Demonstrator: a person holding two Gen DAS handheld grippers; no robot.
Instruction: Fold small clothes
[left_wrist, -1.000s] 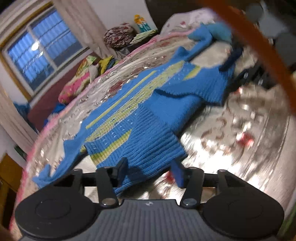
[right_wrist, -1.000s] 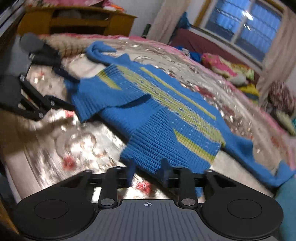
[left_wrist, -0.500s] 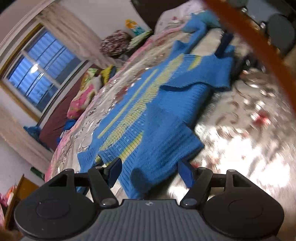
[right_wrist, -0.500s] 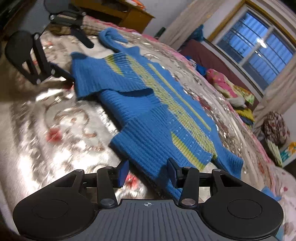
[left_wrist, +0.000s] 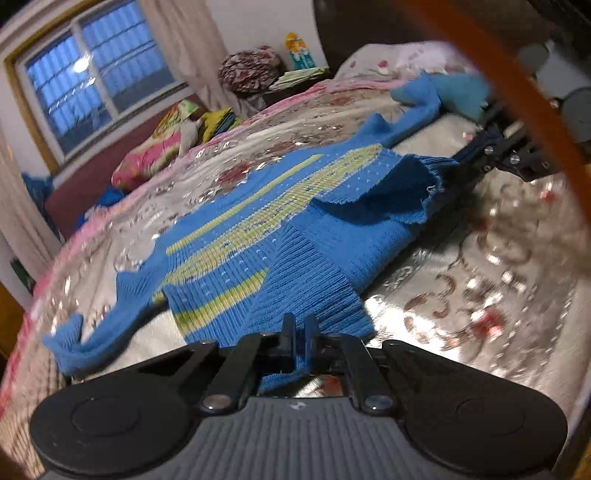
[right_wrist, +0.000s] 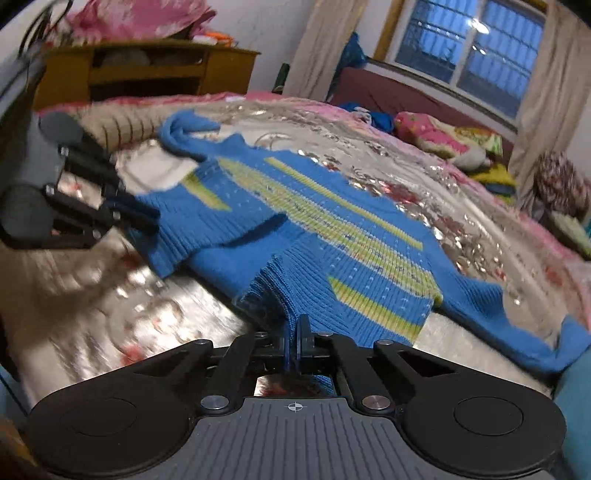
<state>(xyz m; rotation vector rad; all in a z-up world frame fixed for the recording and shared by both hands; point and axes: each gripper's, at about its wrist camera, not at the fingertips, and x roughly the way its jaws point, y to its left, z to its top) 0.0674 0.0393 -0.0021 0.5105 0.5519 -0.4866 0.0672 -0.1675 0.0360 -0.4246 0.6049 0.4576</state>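
A blue knit sweater (left_wrist: 280, 229) with yellow-green stripes lies spread on the shiny flowered bed cover (left_wrist: 461, 295). My left gripper (left_wrist: 299, 332) is closing tight on the ribbed edge at the near corner, with the knit pinched between its pads. The right gripper (left_wrist: 465, 155) shows at the far right, holding the other corner slightly raised. In the right wrist view the sweater (right_wrist: 314, 236) runs away from my right gripper (right_wrist: 294, 332), whose jaws are closing hard on the ribbed edge. The left gripper (right_wrist: 144, 218) grips the corner at the left.
Bright pillows (left_wrist: 155, 158) lie under the window. A teal cloth (left_wrist: 461, 92) rests beyond the far sleeve. An orange bar (left_wrist: 517, 85) crosses the upper right. A wooden cabinet (right_wrist: 147, 70) stands behind the bed, and the bed cover (right_wrist: 147, 314) shows beside the sweater.
Both grippers stood open astride the sweater's ribbed edge; now both are shut on it and have risen a little, lifting the edge.
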